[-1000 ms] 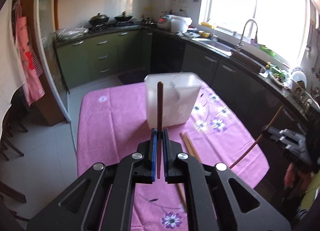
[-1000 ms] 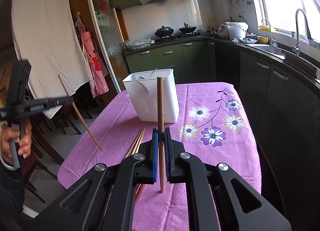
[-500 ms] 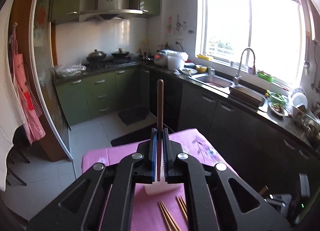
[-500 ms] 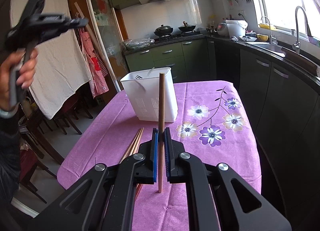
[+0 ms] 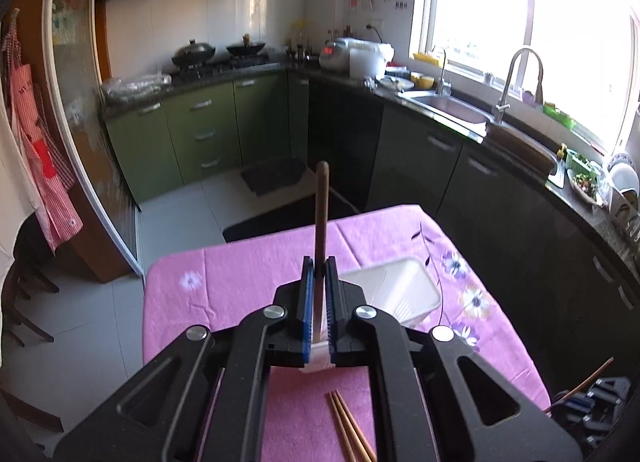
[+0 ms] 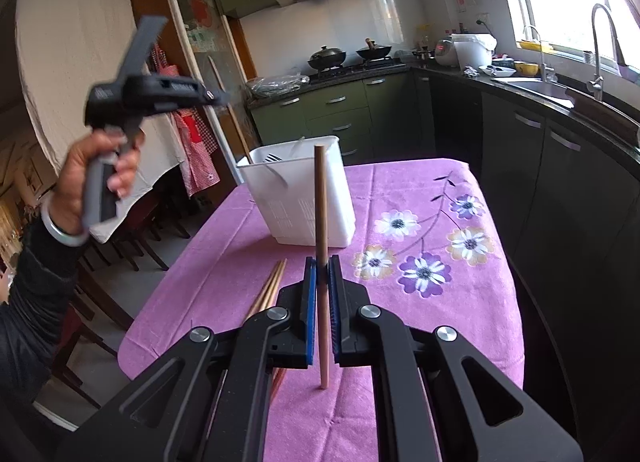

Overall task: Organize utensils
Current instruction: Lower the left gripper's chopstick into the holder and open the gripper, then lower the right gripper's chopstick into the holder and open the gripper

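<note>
Since a second ago, left gripper [image 5: 319, 294] raised, chopstick [image 5: 321, 218] above holder [image 5: 404, 286]

Daylight enters through the window [image 5: 532, 18] at far right, overexposed to white. Fisheye bends and darkens the edges. Left-wrist view slightly soft with motion blur.

The left tool [image 5: 316, 286] hides the bin's [image 5: 404, 286] near wall. Loose chopsticks [image 5: 348, 426] beside the bin run off the bottom edge. Bin contents [image 6: 274, 159] too small to tell.
</note>
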Tool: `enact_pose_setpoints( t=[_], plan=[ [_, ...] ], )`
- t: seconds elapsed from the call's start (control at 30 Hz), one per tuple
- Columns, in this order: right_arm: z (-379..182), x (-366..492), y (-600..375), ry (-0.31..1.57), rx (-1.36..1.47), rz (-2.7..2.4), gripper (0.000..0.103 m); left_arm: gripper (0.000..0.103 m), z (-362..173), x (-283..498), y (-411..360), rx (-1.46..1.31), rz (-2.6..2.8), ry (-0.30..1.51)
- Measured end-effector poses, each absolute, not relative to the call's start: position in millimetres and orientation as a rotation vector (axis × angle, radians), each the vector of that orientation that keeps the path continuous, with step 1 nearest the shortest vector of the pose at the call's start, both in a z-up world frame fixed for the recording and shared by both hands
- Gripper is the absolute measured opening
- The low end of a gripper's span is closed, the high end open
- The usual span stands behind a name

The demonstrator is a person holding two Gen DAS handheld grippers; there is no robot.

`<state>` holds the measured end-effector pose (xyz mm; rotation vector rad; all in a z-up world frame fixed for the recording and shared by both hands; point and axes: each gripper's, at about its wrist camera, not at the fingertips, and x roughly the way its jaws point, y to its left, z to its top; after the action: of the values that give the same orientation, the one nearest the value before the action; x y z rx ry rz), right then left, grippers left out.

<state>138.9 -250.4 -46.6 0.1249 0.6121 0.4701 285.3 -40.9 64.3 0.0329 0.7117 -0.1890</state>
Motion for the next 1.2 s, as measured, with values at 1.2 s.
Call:
enact_pose_setpoints(
  t=[1.2],
  plan=[
    [28,319,-156,0.53,0.032,0.389,0.027,0.054,27,140,10,0.013,-0.22,0.728]
  ],
)
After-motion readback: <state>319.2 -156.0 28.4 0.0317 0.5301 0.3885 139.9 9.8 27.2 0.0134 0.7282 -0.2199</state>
